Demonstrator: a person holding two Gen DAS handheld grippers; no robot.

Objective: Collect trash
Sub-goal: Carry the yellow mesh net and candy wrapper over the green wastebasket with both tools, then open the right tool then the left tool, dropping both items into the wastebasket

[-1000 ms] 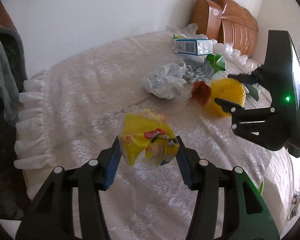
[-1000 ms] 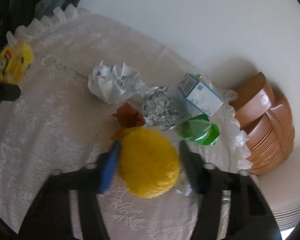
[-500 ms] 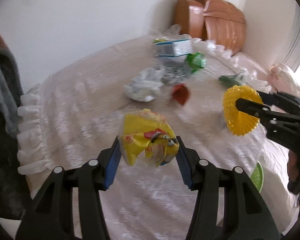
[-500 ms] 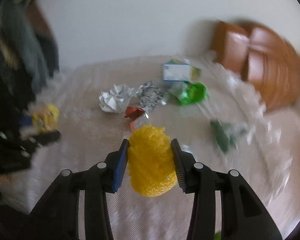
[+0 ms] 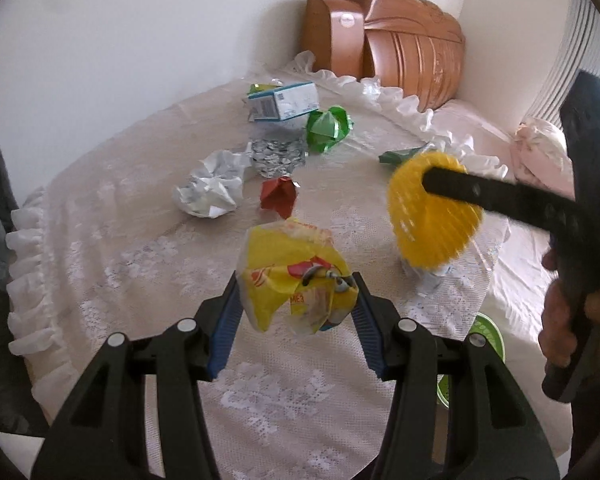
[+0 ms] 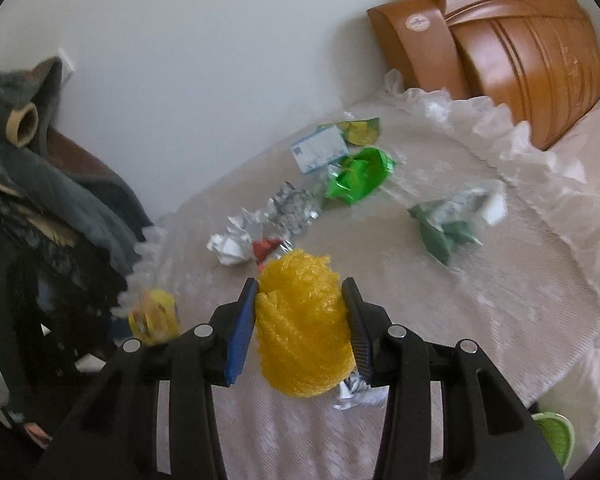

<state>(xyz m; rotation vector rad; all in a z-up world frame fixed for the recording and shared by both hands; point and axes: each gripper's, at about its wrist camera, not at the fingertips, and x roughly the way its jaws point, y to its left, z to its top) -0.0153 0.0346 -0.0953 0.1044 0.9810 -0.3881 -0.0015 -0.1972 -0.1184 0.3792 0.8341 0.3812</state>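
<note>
The left gripper [image 5: 296, 300] was clenched on a crumpled yellow wrapper [image 5: 292, 280], its blue pads pressed to both sides; red print on the wrapper showed only a few letters too creased to read. The right gripper [image 6: 302, 312] gripped a yellow mesh ball [image 6: 302, 324] between its pads, the jaws having just been closing on it, and a scrap of white paper [image 6: 354, 390] hung below the ball. Both loads were held above a table [image 5: 112, 256] covered in a cream lace cloth with a ruffled white edge. Farther out on the cloth lay a crumpled white paper [image 5: 210, 190], a red folded scrap [image 5: 278, 198] just beside it, a wad of silver foil [image 5: 278, 154], a green foil wrapper [image 5: 328, 128], and a pale blue carton [image 5: 284, 100] whose printed label was too small to read. A dark green wrapper [image 6: 444, 226] lay apart toward the right edge. Behind the table stood a brown wooden headboard [image 6: 500, 40] bearing a small round sticker, unreadable, against a plain white wall [image 6: 200, 40]. Dark clothing [image 6: 40, 200] hung at the left, and a green basket [image 6: 554, 436] sat below the table.
</note>
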